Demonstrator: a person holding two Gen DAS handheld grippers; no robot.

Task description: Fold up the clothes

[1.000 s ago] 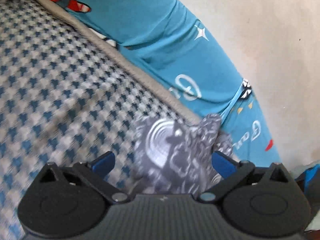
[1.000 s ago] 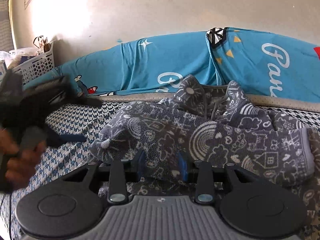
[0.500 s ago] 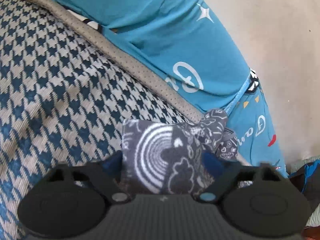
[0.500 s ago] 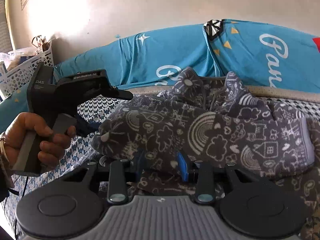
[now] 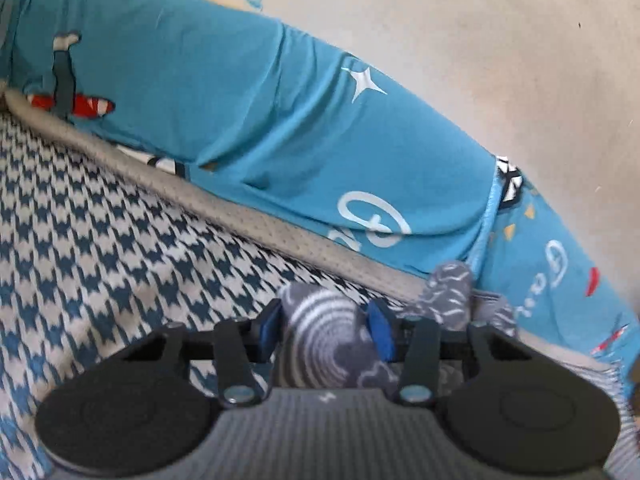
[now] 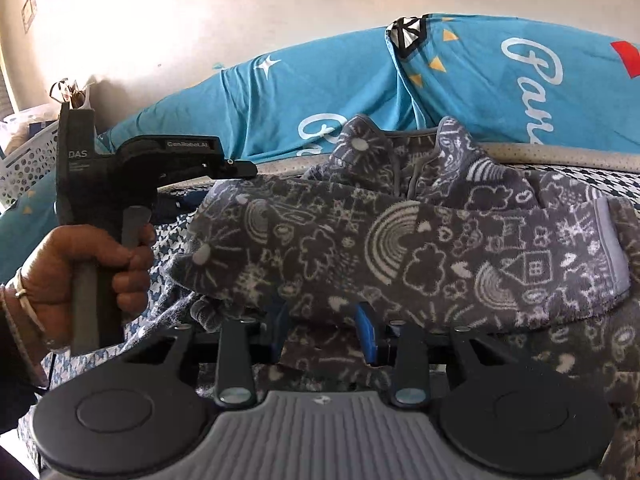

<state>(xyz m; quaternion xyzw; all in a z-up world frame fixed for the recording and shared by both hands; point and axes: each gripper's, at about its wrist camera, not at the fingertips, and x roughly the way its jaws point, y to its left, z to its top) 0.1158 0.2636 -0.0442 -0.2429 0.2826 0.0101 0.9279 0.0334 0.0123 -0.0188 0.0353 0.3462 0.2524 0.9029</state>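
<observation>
A grey fleece garment (image 6: 420, 240) with white doodle prints lies crumpled on the blue-and-white houndstooth bedspread (image 5: 100, 240). In the left wrist view my left gripper (image 5: 324, 330) is closing its jaws, and a fold of the garment (image 5: 320, 356) fills the gap and touches both blue pads. My right gripper (image 6: 324, 328) is shut on the garment's near edge, the cloth bunched between its pads. In the right wrist view a hand (image 6: 80, 264) holds the left gripper's handle at the garment's left end, where the cloth hides its fingertips.
Long turquoise printed pillows (image 5: 280, 140) lie along the wall behind the bed, past a grey mattress border (image 5: 280, 236). A white perforated basket (image 6: 28, 168) stands at the far left of the right wrist view.
The left gripper came in over the garment's left end and its jaws drew together on a fold of cloth. The right gripper kept its hold and stayed put.
</observation>
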